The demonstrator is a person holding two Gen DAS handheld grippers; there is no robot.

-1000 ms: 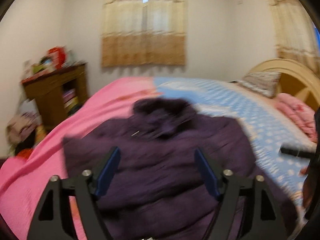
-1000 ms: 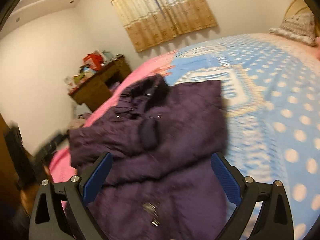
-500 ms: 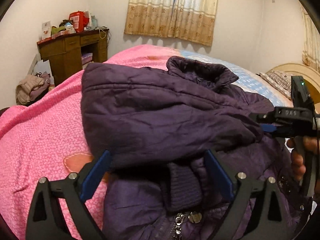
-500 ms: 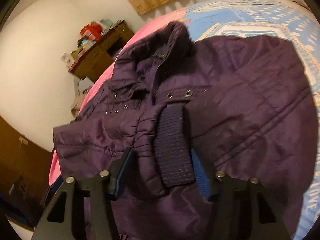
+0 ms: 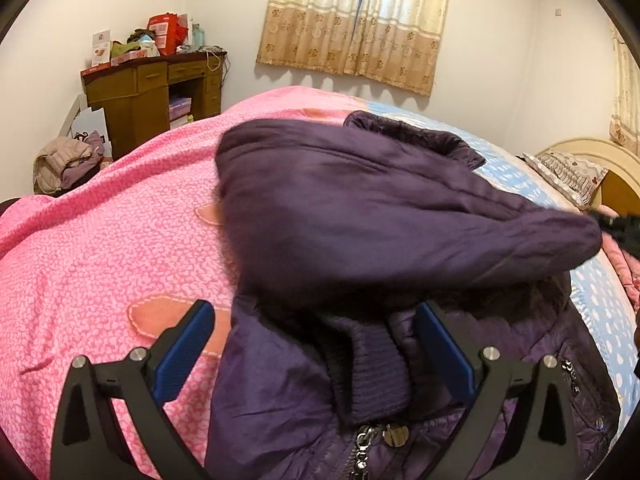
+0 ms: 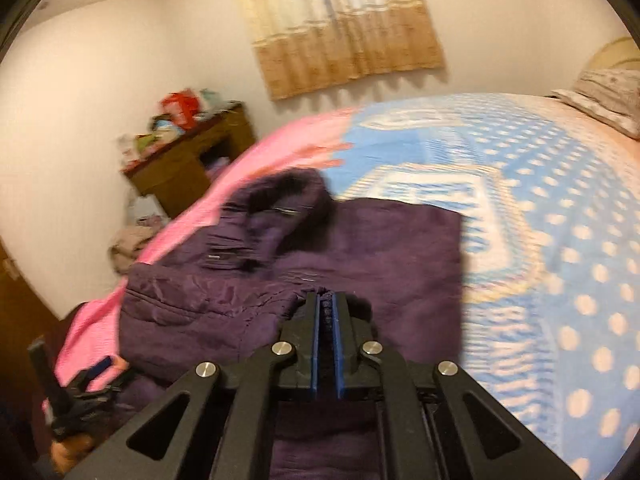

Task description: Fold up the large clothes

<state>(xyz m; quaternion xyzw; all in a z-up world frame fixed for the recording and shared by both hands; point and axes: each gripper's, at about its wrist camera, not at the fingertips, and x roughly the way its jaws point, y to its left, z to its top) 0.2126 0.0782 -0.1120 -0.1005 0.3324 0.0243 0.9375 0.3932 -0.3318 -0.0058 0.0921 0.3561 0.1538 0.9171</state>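
Jacket (image 5: pixel 360 216) is lying on the bed (image 5: pixel 100 248), collar away from us. Our right gripper (image 6: pixel 325 312) is clamped on the knit cuff (image 6: pixel 326 304). Half a second ago it was only half closed. Our left gripper (image 5: pixel 316 344) is wide open, straddling the other cuff.

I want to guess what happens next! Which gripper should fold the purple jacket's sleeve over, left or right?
Probably the right gripper: it is already shut on the knit cuff of the purple jacket. The left gripper is open, holding nothing, over another cuff.
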